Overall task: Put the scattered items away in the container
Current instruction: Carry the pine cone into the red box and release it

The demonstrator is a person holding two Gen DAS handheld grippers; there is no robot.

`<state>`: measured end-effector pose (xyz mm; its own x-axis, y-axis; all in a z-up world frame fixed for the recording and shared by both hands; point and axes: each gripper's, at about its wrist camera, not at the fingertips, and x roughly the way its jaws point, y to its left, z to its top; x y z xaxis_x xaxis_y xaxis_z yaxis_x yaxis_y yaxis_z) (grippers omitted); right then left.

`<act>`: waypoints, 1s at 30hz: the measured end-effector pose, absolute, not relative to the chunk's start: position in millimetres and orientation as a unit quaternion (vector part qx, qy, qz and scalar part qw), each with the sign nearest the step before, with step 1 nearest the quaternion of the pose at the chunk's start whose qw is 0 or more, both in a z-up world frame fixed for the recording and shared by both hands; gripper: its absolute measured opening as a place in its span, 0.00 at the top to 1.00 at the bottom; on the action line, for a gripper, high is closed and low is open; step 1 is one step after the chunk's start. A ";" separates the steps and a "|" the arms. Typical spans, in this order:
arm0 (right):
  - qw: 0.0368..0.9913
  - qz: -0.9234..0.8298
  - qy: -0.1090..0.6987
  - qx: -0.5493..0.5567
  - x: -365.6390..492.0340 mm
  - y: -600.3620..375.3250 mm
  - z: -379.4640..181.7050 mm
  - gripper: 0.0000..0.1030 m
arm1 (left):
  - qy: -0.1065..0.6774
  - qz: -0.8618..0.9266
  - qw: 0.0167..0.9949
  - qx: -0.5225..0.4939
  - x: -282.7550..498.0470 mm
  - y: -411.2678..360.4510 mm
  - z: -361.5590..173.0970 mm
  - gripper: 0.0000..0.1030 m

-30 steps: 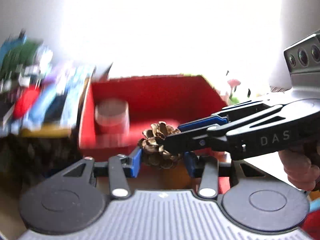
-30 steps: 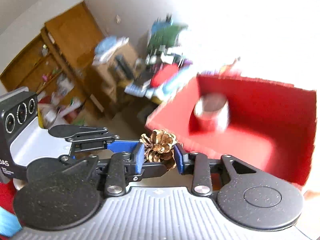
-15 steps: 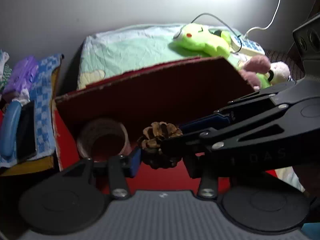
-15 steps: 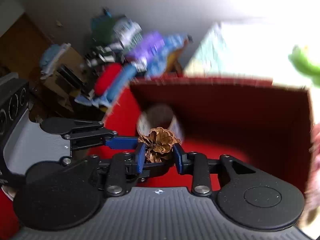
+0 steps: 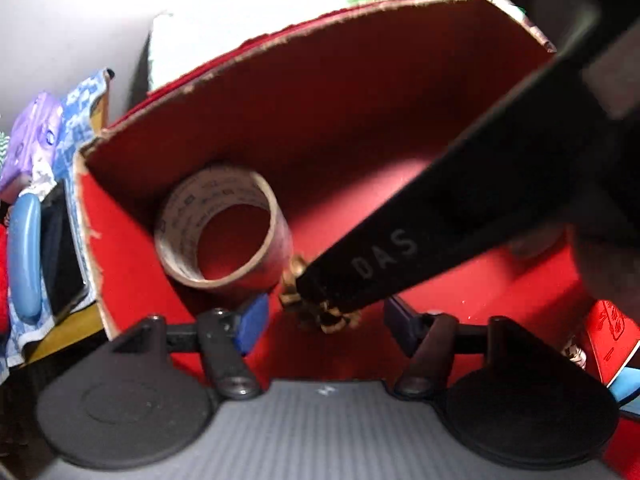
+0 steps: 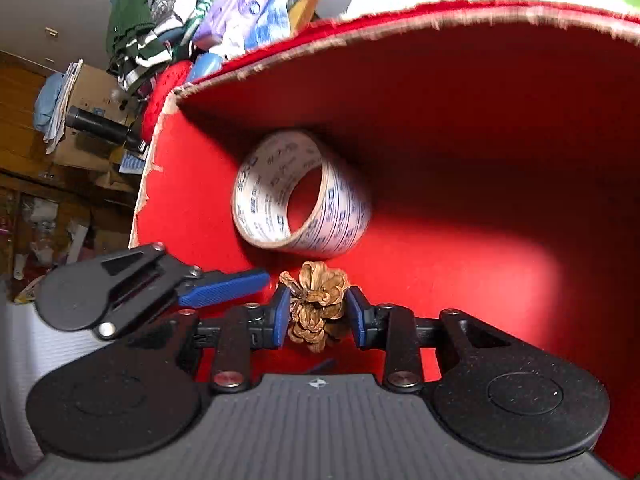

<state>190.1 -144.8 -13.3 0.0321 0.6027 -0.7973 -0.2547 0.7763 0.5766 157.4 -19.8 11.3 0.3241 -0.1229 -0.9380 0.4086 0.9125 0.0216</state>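
On my far left a heap of folded clothes and cloth (image 6: 172, 20) is piled outside the red cardboard box (image 6: 480, 92), well apart from my work. Both my grippers reach down into that box. Near its left wall a roll of tape (image 6: 300, 200) stands on its edge with its open core turned toward me, and a little of its side is hidden from my left camera by my own tools. My left gripper (image 5: 324, 320) has just been opening: its blue pads now stand wide, clear on either side of the pine cone (image 6: 318, 304), pressing on nothing. From the right camera I see one of the left gripper's blue fingers (image 6: 224, 286) lying just left of the cone, apart from it. My right gripper (image 6: 318, 312) is clamped on the pine cone, a blue pad against each flank, holding it just in front of the tape roll above the red floor; I cannot tell whether the cone touches that floor. In my left camera the black body of the right gripper (image 5: 460, 220) slants in from the upper right and covers most of the cone (image 5: 292, 280).
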 end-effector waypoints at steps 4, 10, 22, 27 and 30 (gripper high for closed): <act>0.697 0.302 0.641 0.110 192.4 -135.3 -16.3 0.67 | 0.538 -0.183 0.817 0.099 144.1 -8.6 28.7 0.36; 0.673 0.318 0.662 0.094 197.3 -113.4 -22.7 0.66 | 0.514 -0.177 0.832 0.107 122.8 0.1 37.8 0.19; 0.690 0.333 0.613 0.193 196.7 -147.9 -17.7 0.57 | 0.504 -0.184 0.842 0.063 129.9 12.7 45.5 0.17; 0.693 0.300 0.634 0.166 196.7 -136.4 -20.8 0.68 | 0.503 -0.184 0.841 0.078 127.2 -0.1 41.3 0.13; 0.700 0.307 0.634 0.118 194.9 -124.9 -17.3 0.68 | 0.501 -0.184 0.841 0.087 128.6 -2.6 36.2 0.10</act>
<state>194.9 -124.9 -17.3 0.0075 0.5783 -0.8158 -0.2800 0.7844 0.5535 128.6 -2.6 36.2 0.4295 -0.2226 -0.8752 0.3963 0.9173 -0.0388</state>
